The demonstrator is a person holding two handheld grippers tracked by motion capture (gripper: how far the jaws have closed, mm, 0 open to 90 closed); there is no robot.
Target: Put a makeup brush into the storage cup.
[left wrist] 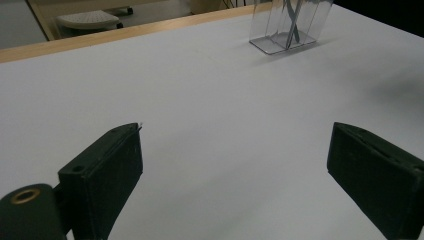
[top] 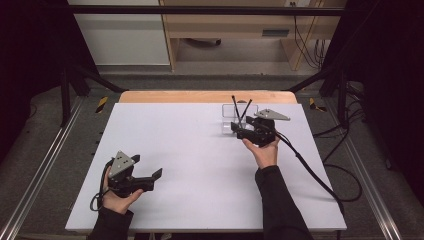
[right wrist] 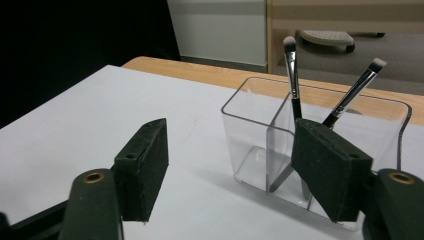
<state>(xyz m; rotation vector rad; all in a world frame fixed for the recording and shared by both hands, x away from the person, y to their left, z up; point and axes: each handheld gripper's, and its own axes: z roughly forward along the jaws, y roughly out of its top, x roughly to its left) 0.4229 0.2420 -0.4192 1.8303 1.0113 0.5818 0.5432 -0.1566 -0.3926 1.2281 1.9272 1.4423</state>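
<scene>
White matte tabletop (top: 190, 165) bears a clear box (right wrist: 320, 150) with two slim brushes (right wrist: 292, 75); both jaws gape empty.

Two brushes (right wrist: 292, 75) stand crossed in the holder (right wrist: 250, 135) — apparently the table's (top: 190, 150) far-right.

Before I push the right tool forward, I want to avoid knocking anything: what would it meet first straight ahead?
Probably the clear holder with two brushes in it. In the right gripper view it stands just beyond the open right tool, partly behind one jaw, so that jaw would likely strike its wall first; depth is uncertain.
</scene>
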